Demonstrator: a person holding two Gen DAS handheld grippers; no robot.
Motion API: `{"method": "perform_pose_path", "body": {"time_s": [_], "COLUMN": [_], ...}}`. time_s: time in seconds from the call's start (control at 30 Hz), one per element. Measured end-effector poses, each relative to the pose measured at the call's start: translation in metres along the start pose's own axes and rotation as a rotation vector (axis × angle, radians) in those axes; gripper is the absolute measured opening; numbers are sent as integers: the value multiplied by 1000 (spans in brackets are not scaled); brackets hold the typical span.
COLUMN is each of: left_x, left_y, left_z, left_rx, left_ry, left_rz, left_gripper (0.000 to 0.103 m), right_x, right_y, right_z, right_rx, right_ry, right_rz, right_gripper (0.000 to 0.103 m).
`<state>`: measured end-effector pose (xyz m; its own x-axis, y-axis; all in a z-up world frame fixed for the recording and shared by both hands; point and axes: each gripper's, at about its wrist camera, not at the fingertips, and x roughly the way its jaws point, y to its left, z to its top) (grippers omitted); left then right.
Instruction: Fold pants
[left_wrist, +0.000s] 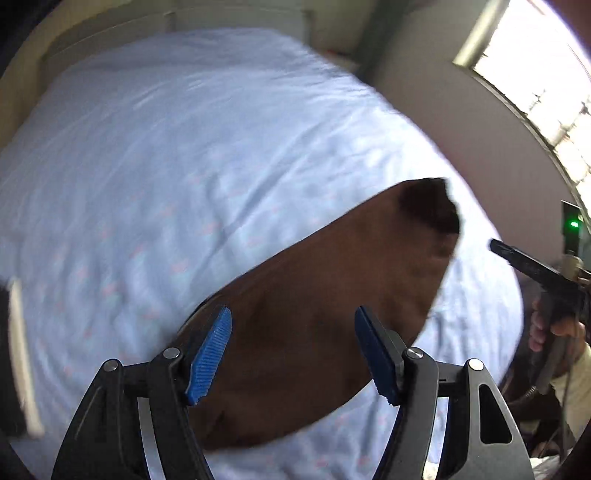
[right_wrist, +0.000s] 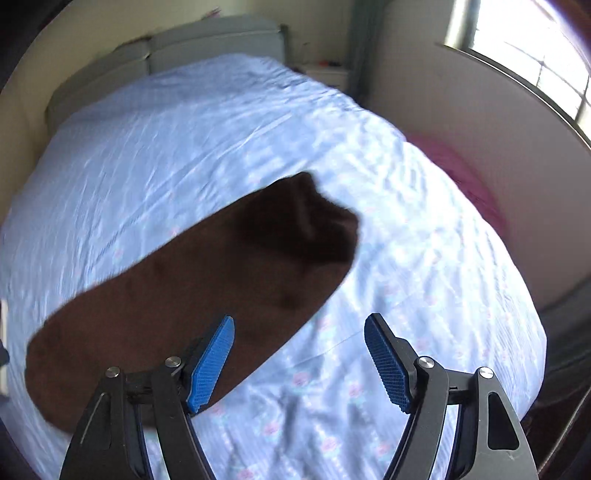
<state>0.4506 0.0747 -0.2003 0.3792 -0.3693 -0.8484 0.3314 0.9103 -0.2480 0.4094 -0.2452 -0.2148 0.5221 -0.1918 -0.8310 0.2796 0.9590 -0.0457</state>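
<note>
Brown pants lie as a long folded strip on the light blue bed sheet, darker at the far end. My left gripper is open and empty, hovering over the near part of the pants. In the right wrist view the pants run from lower left to centre. My right gripper is open and empty; its left finger is over the pants' right edge and its right finger over bare sheet. The right gripper also shows at the left wrist view's right edge, held in a hand.
The bed fills both views, with a headboard at the far end. A pink cloth lies at the bed's right side by the wall. A bright window is at upper right. Both views are motion-blurred.
</note>
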Motion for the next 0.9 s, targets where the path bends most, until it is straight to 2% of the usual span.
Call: {"method": "perform_pose_path", "body": {"time_s": [0.1,0.17,0.23,0.33,0.43,0.53,0.63,0.7,0.8,0.83,0.87,0.9], "left_x": [28,47,76,116,160,204,243,264,290,298,307,312], "left_y": [-48,-85,-130,-171,-196,-202,-200,-200,-194,-189,-184,-180], "left_z": [57,93,130,163,183,192,195,195,201,203,203,205], "left_rx": [144,253,378,510,584,586,541,512,387,325,267,229], "left_ry": [-38,-36,-9,55,133,200,298,322,379,395,419,447], "left_rz": [-128,-225,-284,-304,-313,-305,-318,-319,-346,-354,-353,-331], "left_gripper": [66,64,64,64,63,63,63,63,62,60,42,29], "right_x": [8,21,43,69,93,117,136,148,165,169,173,176], "right_y": [-42,-64,-79,-87,-94,-100,-106,-112,-116,-116,-115,-115], "right_z": [18,24,32,34,35,38,37,34,31,31,31,32], "right_rx": [151,231,292,344,410,482,520,561,610,616,617,618], "right_ry": [-27,-18,-1,3,11,37,57,77,106,107,109,124], "right_rz": [45,89,146,207,261,317,327,345,399,411,436,451], "right_gripper": [71,50,48,48,47,42,41,42,40,29,17,15]}}
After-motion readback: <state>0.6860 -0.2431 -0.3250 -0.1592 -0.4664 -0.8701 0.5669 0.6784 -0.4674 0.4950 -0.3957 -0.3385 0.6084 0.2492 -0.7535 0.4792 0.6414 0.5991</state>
